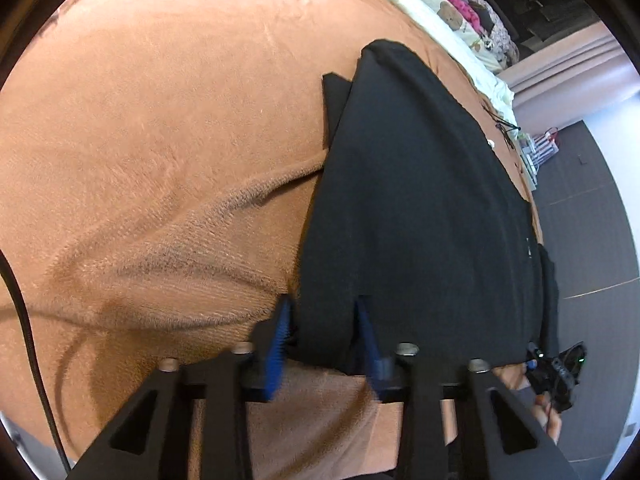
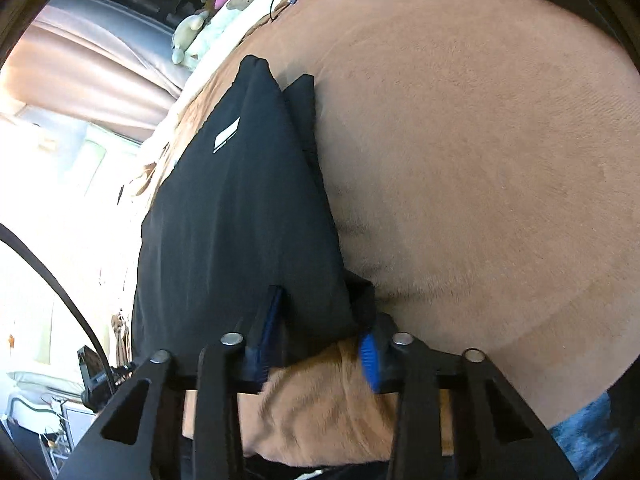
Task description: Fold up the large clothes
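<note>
A large black garment (image 1: 420, 208) lies folded lengthwise on a brown fleece blanket (image 1: 160, 140). In the right wrist view the black garment (image 2: 240, 208) shows a small white label. My left gripper (image 1: 324, 312) has its blue-padded fingers (image 1: 280, 340) on either side of the garment's near left corner, with cloth between them. My right gripper (image 2: 320, 320) holds the near right corner the same way, cloth bunched between its fingers (image 2: 370, 356). The other gripper shows at the right edge of the left wrist view (image 1: 560, 368).
The blanket (image 2: 480, 160) covers a bed. A pale quilt with bear print and pink clothes (image 1: 460, 4) lie along the far side. Curtains (image 1: 568, 68) and grey floor (image 1: 592, 240) are to the right. A black cable (image 1: 24, 300) hangs at left.
</note>
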The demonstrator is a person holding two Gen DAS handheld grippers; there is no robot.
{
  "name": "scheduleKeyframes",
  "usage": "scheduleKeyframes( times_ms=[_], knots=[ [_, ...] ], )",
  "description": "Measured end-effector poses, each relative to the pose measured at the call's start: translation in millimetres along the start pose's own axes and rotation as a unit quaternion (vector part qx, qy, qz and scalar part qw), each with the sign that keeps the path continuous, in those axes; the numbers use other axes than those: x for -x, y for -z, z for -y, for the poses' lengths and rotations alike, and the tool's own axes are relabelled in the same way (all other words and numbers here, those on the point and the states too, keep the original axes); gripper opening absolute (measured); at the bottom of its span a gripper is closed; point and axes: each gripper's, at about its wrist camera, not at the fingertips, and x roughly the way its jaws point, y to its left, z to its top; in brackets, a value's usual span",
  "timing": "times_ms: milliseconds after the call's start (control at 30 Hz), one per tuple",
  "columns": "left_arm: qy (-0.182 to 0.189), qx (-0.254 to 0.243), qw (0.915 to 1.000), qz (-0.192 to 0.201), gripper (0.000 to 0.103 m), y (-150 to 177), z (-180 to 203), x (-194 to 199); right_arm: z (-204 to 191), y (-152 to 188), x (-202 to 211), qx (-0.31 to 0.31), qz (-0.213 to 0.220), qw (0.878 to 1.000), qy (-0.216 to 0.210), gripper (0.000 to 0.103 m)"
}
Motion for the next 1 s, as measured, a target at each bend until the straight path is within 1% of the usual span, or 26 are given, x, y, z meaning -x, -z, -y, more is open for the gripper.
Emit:
scheduleKeyframes(
  times_ms=[33, 67, 133, 233, 367, 433, 467, 633, 700, 800, 900, 967, 1000],
  knots=[
    [0.001, -0.004, 1.0000, 0.006, 0.020, 2, 2, 3, -2, 1, 0, 0.006, 0.003, 1.000, -0.003, 0.017],
    [0.002, -0.009, 0.9999, 0.011, 0.019, 2, 1, 4, -5, 1, 0, 0.012, 0.005, 1.000, -0.004, 0.014],
    [0.006, -0.018, 0.9996, 0.019, 0.016, 4, 3, 11, -10, 3, 3, 0.025, 0.012, 1.000, 0.002, 0.011],
    [0.012, -0.023, 0.9992, 0.031, 0.015, 6, 6, 22, -19, 6, 10, 0.040, 0.021, 0.999, -0.001, 0.006],
    [0.003, -0.035, 0.9984, 0.044, 0.015, 12, 12, 35, -28, 7, 18, 0.051, 0.019, 0.998, -0.001, 0.005],
    [0.001, -0.038, 0.9981, 0.048, 0.014, 16, 12, 42, -32, 14, 21, 0.063, 0.015, 0.998, 0.007, 0.005],
    [0.000, -0.038, 0.9980, 0.050, 0.014, 19, 12, 46, -35, 11, 20, 0.067, 0.013, 0.998, 0.009, 0.005],
    [0.002, -0.042, 0.9975, 0.057, 0.014, 35, 9, 61, -39, 22, 35, 0.079, -0.001, 0.997, 0.018, 0.005],
    [0.003, -0.039, 0.9976, 0.057, 0.014, 41, 5, 62, -45, 17, 35, 0.085, -0.007, 0.996, 0.021, 0.005],
    [0.005, -0.033, 0.9979, 0.056, 0.014, 45, 3, 59, -51, 17, 33, 0.102, -0.024, 0.993, 0.048, 0.005],
    [0.008, -0.026, 0.9980, 0.058, 0.015, 45, 0, 55, -61, 12, 25, 0.103, -0.043, 0.988, 0.107, 0.011],
    [0.010, -0.020, 0.9980, 0.059, 0.015, 43, 1, 52, -72, 9, 28, 0.112, -0.036, 0.984, 0.133, 0.018],
    [0.013, -0.018, 0.9980, 0.059, 0.015, 42, 1, 51, -78, 8, 31, 0.121, -0.029, 0.981, 0.147, 0.020]
  ],
)
